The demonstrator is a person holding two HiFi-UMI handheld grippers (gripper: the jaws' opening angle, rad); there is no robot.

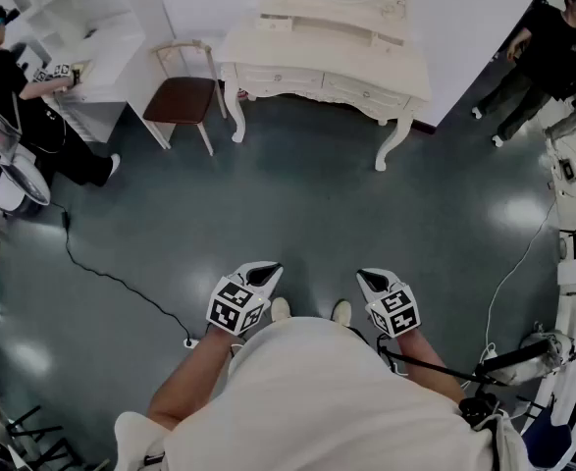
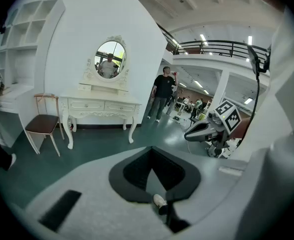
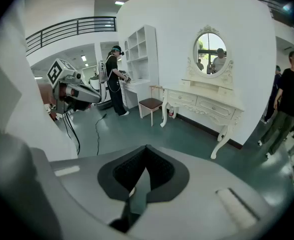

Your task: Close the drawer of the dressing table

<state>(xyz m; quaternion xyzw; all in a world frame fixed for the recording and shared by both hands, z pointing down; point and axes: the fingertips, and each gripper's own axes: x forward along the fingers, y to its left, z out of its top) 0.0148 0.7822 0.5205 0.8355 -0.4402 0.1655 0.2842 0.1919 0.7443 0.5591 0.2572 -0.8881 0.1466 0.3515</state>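
Dark teal floor (image 1: 297,204) separates the white dressing table (image 1: 322,62) at the far wall from the left gripper (image 1: 265,273) and right gripper (image 1: 369,279), both clenched on nothing near the person's waist, and its drawers (image 1: 364,91), probably light, rigid wood, should slide under a flat push mid-front beside the knob.

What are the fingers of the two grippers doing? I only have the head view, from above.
Observer: In the left gripper view, the left gripper has its fingers together at the tips, nothing between them.
Operator: And the right one?
Observer: The right gripper is shut and empty too.
Operator: What tops the dressing table? My view cuts it off.
Observer: An oval mirror in a carved white frame.
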